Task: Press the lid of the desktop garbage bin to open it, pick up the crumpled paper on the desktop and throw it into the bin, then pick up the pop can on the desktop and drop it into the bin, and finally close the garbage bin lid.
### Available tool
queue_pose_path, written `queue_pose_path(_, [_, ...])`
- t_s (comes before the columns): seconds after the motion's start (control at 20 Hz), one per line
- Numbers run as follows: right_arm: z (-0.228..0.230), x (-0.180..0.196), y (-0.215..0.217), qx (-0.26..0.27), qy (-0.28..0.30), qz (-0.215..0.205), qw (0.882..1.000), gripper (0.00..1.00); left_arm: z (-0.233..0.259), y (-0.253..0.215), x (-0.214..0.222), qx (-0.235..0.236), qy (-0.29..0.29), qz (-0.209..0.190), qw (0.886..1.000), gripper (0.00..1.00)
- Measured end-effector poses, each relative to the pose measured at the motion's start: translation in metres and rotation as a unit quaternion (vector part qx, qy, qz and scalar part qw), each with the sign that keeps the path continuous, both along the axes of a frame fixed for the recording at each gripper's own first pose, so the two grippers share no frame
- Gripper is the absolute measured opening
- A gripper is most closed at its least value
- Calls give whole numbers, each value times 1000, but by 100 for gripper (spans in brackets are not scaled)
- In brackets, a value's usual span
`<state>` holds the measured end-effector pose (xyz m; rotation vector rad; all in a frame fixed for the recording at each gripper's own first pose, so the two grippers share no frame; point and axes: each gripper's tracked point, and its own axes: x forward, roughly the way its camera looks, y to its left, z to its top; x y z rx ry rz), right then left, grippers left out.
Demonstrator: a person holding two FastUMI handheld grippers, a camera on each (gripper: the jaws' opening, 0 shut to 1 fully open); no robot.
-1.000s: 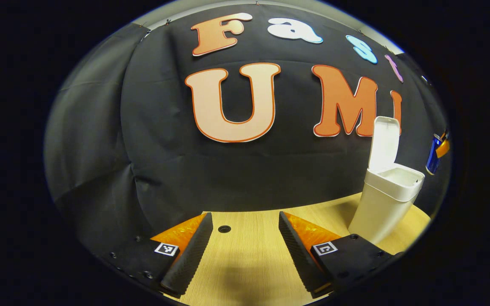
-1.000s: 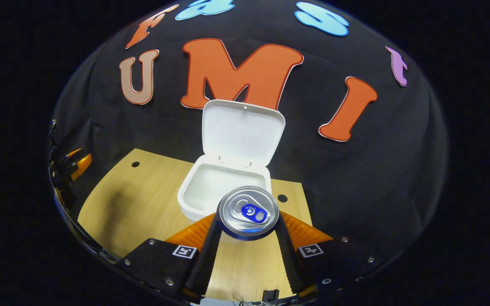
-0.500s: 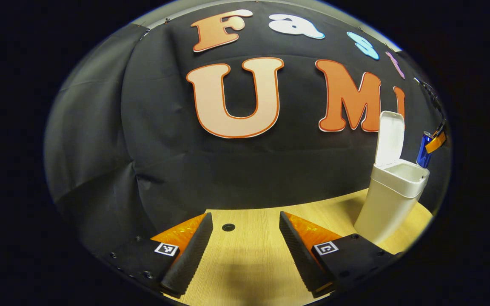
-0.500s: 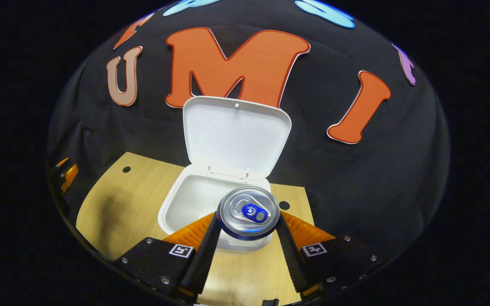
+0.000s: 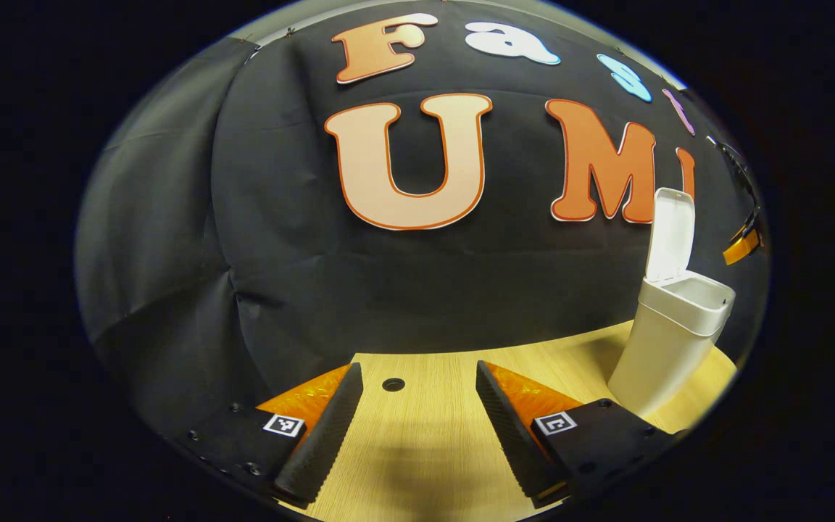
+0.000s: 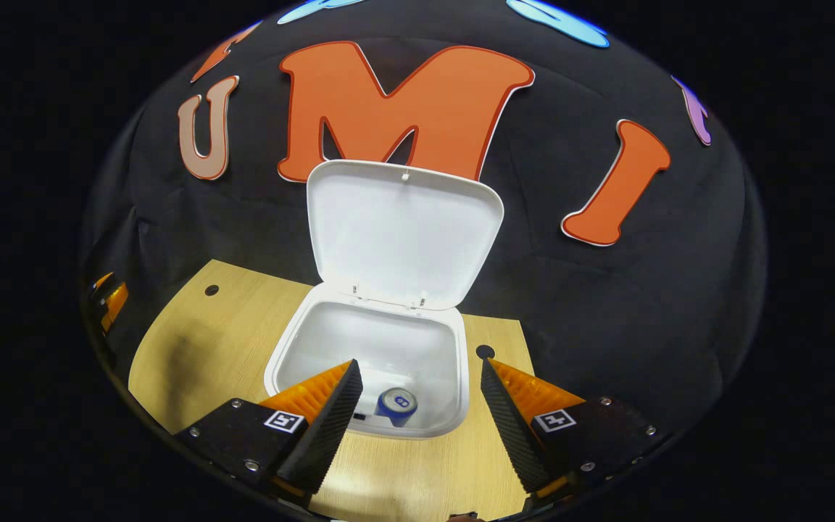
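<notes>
The white desktop bin [image 6: 301,341] stands open on the wooden table, its lid [image 6: 403,232] upright against the wall. Deep inside the bin stands the pop can [image 6: 396,404], blue with a silver top. My right gripper [image 6: 421,424] hangs above the bin's near rim, open, with nothing between its fingers. In the left gripper view the same bin [image 5: 667,341] is at the far right with its lid [image 5: 671,232] raised. My left gripper [image 5: 417,428] is open over bare table to the left of the bin. The crumpled paper is hidden.
The wooden table [image 5: 425,406] has small round holes [image 5: 393,384] near its back edge, one [image 6: 485,351] right of the bin. The black cloth wall stands close behind the bin. The other gripper's edge [image 6: 109,301] shows at far left in the right gripper view.
My right gripper has opened and let go of the pop can, which dropped into the bin. The left gripper has shifted slightly; the can no longer shows beside the bin there.
</notes>
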<state>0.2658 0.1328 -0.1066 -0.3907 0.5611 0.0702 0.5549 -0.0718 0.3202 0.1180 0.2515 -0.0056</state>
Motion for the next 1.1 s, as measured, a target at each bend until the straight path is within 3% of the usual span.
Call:
queue_pose_path(0.25, [19, 2, 6, 12, -13, -1, 1000, 99, 0, -3, 0, -7, -1, -1, 1000, 99])
queue_pose_path(0.55, [76, 19, 22, -2, -50, 16, 999, 99, 3, -7, -1, -13, -6, -5, 1000, 99])
queue_pose_path(1.1, [152, 90, 58, -6, -66, 28, 997, 99, 1, 4, -6, -15, -8, 6, 1000, 99])
